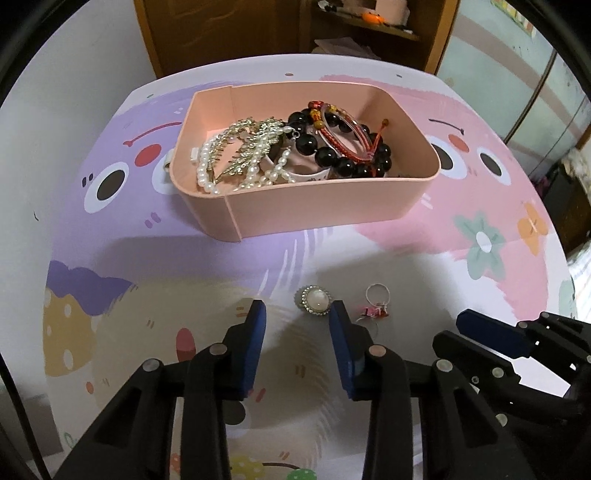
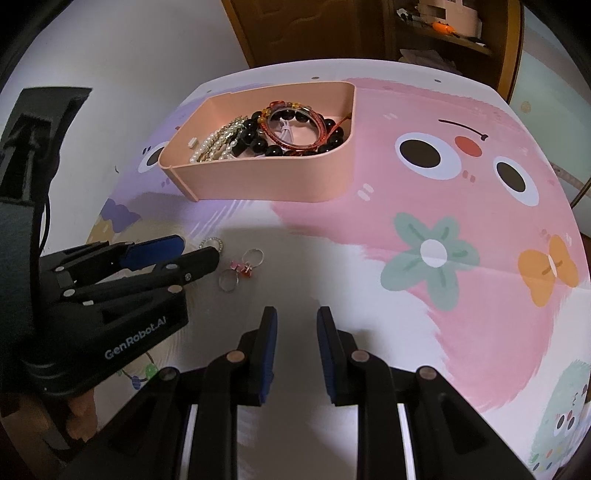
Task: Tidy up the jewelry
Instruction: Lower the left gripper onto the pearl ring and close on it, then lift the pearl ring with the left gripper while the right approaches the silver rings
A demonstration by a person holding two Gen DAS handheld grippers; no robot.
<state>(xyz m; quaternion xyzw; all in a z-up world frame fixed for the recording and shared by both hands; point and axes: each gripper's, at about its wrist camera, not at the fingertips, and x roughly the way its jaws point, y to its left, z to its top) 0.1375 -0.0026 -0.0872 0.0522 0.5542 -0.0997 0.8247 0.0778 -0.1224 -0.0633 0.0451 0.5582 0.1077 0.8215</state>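
A round tabletop (image 1: 369, 254) under a cartoon-printed cloth of purple and pink faces fills the left wrist view, with a wooden cabinet (image 1: 229, 33) behind it against the wall. A pink tray (image 1: 314, 203) stands on the far half of the cloth. Inside it lie a pearl strand (image 1: 207, 173) and a gold leaf-shaped piece (image 1: 251, 147) on its left side, and a black bead bracelet (image 1: 332, 155) with a red bangle (image 1: 347, 136) resting on it to the right. On the bare cloth nearer the camera a round pearl brooch (image 1: 313, 300) lies just ahead of the left gripper (image 1: 297, 314), whose jaws stand partly open with nothing between the pads. Just right of the brooch are a thin ring (image 1: 377, 293) and a small pink-and-red charm (image 1: 375, 313) (the charm's form is too small to tell). The right gripper (image 1: 480, 328) reaches in from the lower right.

In the right wrist view the same tray (image 2: 266, 184) sits at upper left, the beads and pearls inside it. The right gripper (image 2: 297, 325) hangs over bare cloth, its jaws apart by a narrow gap and holding nothing. The left gripper (image 2: 192, 251) comes in from the left, its tips beside the brooch (image 2: 212, 243), near two rings (image 2: 254, 255) and the charm (image 2: 242, 267).
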